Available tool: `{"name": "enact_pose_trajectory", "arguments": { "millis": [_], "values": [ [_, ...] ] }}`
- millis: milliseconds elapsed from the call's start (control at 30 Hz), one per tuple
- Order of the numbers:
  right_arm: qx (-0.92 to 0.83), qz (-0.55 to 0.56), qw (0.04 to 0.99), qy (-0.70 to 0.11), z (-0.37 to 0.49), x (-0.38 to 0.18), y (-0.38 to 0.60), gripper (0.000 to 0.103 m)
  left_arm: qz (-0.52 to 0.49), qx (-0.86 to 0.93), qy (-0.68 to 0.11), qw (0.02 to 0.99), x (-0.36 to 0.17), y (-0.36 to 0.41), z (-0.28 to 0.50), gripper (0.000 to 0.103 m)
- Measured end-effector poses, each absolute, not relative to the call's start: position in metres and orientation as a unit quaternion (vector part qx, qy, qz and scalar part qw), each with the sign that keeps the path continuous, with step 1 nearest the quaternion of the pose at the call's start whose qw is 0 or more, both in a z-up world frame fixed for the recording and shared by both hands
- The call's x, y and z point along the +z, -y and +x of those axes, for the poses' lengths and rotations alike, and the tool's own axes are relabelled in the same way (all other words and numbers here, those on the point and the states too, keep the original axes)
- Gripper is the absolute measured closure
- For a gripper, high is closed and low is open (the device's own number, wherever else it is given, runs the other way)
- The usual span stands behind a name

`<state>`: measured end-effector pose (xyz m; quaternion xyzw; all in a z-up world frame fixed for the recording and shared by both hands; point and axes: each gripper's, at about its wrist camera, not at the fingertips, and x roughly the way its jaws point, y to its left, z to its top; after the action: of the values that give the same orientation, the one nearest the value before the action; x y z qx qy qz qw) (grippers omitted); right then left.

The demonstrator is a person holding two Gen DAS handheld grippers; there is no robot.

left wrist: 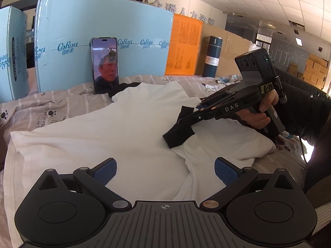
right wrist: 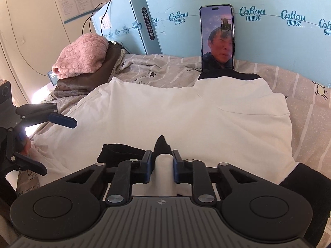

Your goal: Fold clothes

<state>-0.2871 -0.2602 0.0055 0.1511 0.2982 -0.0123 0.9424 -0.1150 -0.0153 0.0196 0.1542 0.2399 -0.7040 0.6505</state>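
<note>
A white top with black cuffs (left wrist: 115,128) lies spread on the bed; it also shows in the right wrist view (right wrist: 175,111). My right gripper (right wrist: 162,161) is shut on a sleeve end, white cloth with its black cuff (right wrist: 162,144), held over the top's body. From the left wrist view the right gripper (left wrist: 186,119) holds that black cuff (left wrist: 178,134) just above the white cloth. My left gripper (left wrist: 165,170) is open and empty, low over the top's near part. In the right wrist view it (right wrist: 49,140) is at the left edge, jaws apart.
A phone (left wrist: 105,64) leans upright against a light blue box (left wrist: 103,31) behind the top. A dark flask (left wrist: 212,56) and an orange sheet (left wrist: 183,45) stand at the back. A pink knit (right wrist: 80,53) on folded dark clothes lies at the bed's far left.
</note>
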Motion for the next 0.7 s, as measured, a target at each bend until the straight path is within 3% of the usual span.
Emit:
{"name": "enact_pose_trajectory", "arguments": {
  "millis": [200,367,700],
  "values": [
    [-0.013,0.159,0.965,-0.208,-0.319,0.024,0.250,0.093,0.153,-0.728,-0.243,0.622,0.010,0.017,-0.123,0.001],
    [-0.022,0.155,0.971,-0.180,-0.329,0.030,0.237,0.093,0.162,-0.735,-0.240,0.612,0.006,0.013,-0.130,0.001],
    [-0.105,0.211,0.946,-0.224,-0.316,0.018,0.239,0.093,0.212,-0.693,-0.218,0.654,0.009,-0.033,-0.131,0.001]
  ]
}}
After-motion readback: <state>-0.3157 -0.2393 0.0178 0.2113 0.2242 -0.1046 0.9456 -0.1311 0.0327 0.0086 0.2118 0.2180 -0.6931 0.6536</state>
